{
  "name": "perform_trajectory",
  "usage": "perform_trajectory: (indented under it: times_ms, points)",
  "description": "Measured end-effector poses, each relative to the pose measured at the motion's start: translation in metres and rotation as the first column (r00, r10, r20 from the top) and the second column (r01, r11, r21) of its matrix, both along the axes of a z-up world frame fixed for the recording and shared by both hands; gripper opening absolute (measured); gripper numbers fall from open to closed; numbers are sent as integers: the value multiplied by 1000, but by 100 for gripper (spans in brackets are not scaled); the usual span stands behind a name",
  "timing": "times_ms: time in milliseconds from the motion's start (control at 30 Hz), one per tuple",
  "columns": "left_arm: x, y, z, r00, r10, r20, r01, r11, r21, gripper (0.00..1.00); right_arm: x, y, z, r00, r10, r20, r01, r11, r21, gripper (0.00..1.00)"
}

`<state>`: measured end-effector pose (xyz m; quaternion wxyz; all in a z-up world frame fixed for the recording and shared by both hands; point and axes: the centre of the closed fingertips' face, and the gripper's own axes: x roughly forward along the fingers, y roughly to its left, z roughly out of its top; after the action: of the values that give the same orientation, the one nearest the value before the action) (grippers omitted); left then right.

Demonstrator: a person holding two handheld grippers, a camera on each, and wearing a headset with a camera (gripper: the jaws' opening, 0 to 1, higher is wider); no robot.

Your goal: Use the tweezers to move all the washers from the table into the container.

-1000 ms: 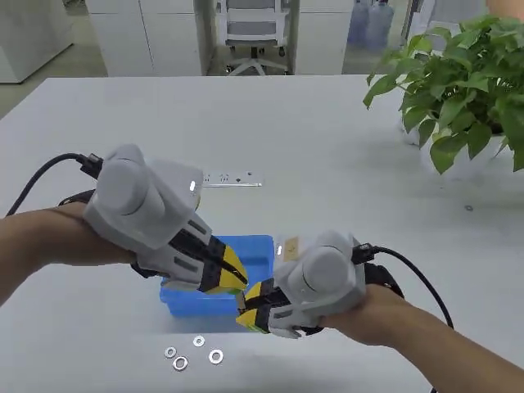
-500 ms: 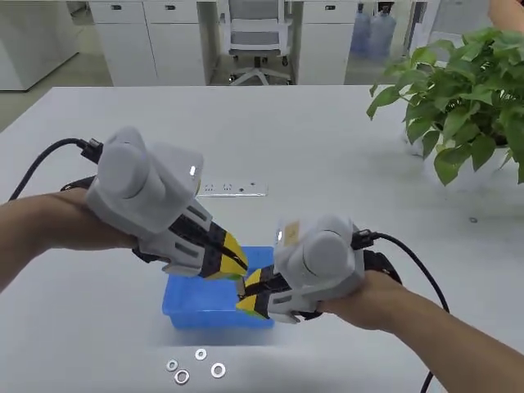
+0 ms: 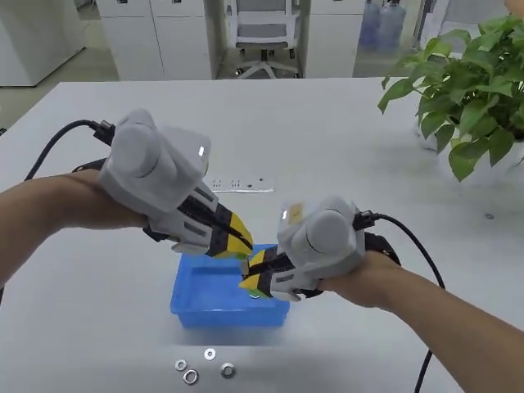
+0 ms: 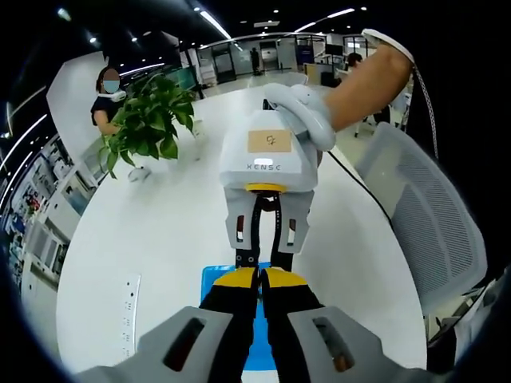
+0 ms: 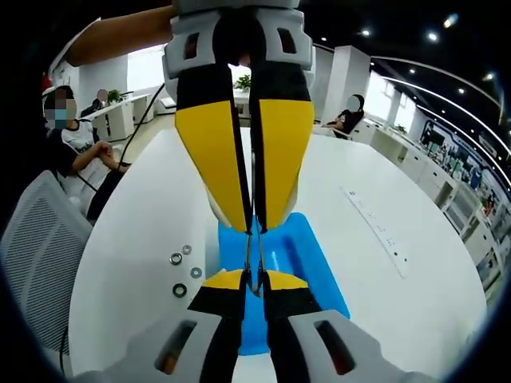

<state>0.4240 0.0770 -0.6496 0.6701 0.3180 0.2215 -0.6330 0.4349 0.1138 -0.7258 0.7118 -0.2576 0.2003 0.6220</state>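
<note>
The right gripper (image 3: 255, 282) and the left gripper (image 3: 243, 242) meet tip to tip over the blue box (image 3: 205, 296). Both have their fingers squeezed narrow on the thin tweezers (image 5: 253, 255). Four washers (image 3: 191, 377) lie on the table (image 3: 344, 147) just beside the blue box, toward the near edge

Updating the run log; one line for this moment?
left gripper: shut on tweezers | right gripper: shut on tweezers | both over blue container | four washers on table
</note>
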Motion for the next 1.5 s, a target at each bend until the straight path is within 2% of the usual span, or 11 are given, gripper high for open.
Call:
perform_trajectory:
  times_ms: [600,933,1267,1500]
  points:
    - [19,2,-34,999,10,-48,-9,1000,24,6,15,2,-33,999,13,-46,-14,1000,-19,10]
    - [22,6,-51,997,20,-76,-16,999,41,6,17,5,-52,996,29,-80,-32,999,-36,10]
    - [25,9,-62,996,29,-90,-25,999,45,6,17,7,-63,995,37,-90,-41,998,-46,10]
    - [26,8,-62,995,30,-91,-27,999,39,6,19,7,-64,995,34,-90,-38,998,-49,10]
